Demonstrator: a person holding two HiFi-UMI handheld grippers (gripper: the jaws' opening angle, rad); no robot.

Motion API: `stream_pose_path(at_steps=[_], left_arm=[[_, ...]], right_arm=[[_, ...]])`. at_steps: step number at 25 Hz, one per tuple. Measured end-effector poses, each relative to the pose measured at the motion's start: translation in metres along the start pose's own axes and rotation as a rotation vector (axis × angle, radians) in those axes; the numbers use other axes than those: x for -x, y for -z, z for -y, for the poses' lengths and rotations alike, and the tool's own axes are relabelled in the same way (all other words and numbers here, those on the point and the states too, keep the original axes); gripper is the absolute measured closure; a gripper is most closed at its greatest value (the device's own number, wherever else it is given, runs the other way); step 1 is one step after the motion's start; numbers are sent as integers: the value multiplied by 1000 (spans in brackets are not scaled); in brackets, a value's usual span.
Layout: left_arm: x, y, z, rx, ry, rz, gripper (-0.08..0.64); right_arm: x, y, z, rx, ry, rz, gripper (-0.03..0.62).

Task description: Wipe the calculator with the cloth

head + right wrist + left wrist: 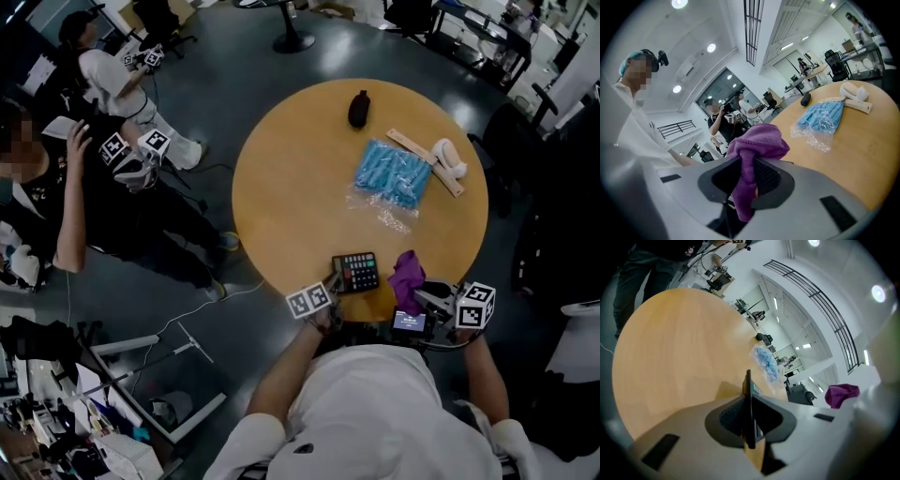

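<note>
Wipe not yet begun: at the near edge of the round wooden tabletop, the fingers of the left gripper clamp the black rectangular calculator, the fingers of the right gripper pinch the purple fabric cloth; next, in my judgement, the cloth must be pressed onto the calculator's face.

The person wears a white short-sleeved T-shirt. The left gripper and the right gripper have smooth pale grey moulded shells with dark ribbed pads set in dark recesses. Each carries a white cube printed with black square markers, the left cube and the right cube, and a small lit screen sits on the right one.
</note>
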State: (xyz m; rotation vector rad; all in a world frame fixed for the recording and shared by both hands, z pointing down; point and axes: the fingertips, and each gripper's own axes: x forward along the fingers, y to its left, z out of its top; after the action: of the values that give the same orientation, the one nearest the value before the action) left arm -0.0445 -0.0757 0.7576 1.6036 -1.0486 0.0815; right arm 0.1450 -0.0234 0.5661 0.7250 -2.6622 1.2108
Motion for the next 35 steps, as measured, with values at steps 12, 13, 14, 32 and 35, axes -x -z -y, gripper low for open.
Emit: stream_pose_path(at_steps=[12, 13, 14, 32, 35], left_arm=[[-4, 2, -20, -48, -116, -25, 509], [-1, 1, -19, -56, -126, -19, 509], [0, -1, -18, -67, -136, -14, 509], [115, -69, 84, -586, -128, 327, 552], [134, -68, 110, -649, -101, 378, 552]], right_arm=[[-5, 7, 6, -30, 1, -9, 512], [-5, 7, 5, -34, 1, -7, 512], [-6, 6, 5, -36, 2, -4, 512], [-42, 36, 109, 59, 532, -182, 511], [-58, 52, 128, 66, 613, -251, 511]])
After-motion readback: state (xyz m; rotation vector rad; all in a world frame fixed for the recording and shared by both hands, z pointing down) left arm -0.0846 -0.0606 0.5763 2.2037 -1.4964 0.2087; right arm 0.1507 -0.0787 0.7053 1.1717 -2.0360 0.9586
